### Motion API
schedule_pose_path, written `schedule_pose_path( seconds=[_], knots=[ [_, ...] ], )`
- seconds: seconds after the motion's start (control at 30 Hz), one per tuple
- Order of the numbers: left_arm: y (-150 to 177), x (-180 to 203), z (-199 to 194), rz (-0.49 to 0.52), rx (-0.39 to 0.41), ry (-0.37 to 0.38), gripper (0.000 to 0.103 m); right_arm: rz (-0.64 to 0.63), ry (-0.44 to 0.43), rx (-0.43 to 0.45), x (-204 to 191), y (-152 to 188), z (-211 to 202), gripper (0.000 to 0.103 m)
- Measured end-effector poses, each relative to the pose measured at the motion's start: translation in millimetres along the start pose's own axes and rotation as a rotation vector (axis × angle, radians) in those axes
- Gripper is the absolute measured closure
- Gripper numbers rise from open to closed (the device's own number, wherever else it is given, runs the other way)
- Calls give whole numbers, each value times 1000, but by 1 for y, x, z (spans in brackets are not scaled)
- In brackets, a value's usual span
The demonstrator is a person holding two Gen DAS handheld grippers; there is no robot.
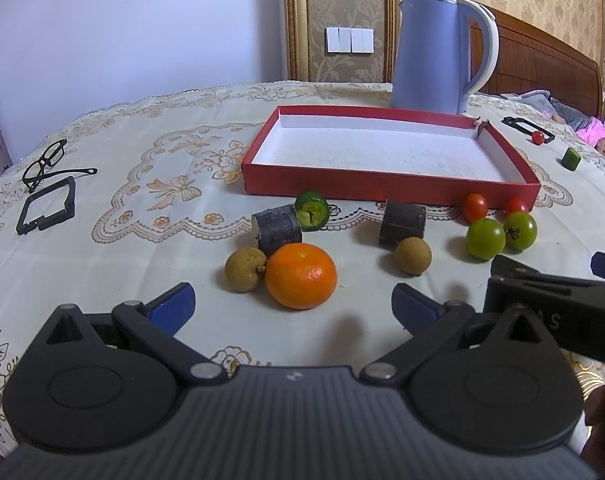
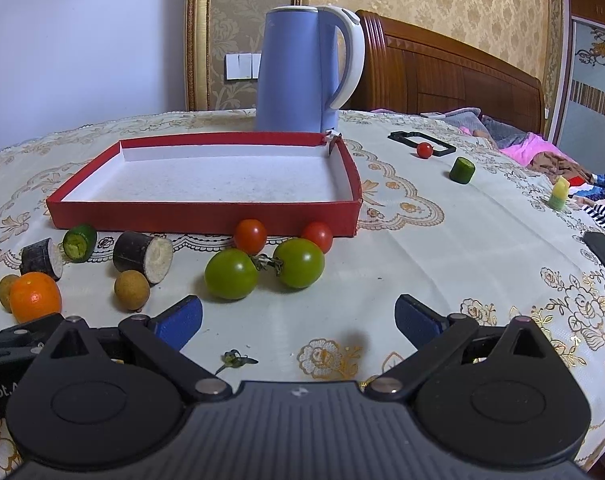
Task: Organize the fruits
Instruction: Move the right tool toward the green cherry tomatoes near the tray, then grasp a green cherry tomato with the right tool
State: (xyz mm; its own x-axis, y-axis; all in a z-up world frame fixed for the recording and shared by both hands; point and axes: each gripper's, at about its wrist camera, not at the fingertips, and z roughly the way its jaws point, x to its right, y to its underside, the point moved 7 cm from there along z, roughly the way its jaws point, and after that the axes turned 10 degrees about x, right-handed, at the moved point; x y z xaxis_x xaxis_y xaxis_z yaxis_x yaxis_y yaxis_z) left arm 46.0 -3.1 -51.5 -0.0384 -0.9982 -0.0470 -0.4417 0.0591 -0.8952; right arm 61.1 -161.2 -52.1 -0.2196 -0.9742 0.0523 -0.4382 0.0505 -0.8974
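Each black tool (image 1: 292, 306) has blue pads (image 2: 178, 322) and silver rivets.

Glossy skin on the orange (image 1: 301, 275) and green tomatoes (image 2: 231, 274) – matt, rough rind on the longan (image 2: 131, 290). At twelve o'clock: smooth plastic kettle (image 2: 298, 70), matt red cardboard tray (image 2: 206, 219). Embroidered cloth tablecloth (image 2: 442, 264) – polished wood headboard (image 2: 454, 72).

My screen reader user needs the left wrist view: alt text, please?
Open left hand-held gripper faces an orange on the tablecloth; longans, tomatoes and cut pieces lie before an empty red tray, blue kettle behind.
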Motion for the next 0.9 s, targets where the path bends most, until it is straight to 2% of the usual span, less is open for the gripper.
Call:
schedule_pose_path(
  seconds=[0.77,0.9],
  knots=[
    [7,-19,4,-6,-9,-1,0,-13,-33,-7,1,-1,10,0],
    [13,-36,0,-20,-5,-12,0,-59,-82,4,-2,2,10,1]
  ],
)
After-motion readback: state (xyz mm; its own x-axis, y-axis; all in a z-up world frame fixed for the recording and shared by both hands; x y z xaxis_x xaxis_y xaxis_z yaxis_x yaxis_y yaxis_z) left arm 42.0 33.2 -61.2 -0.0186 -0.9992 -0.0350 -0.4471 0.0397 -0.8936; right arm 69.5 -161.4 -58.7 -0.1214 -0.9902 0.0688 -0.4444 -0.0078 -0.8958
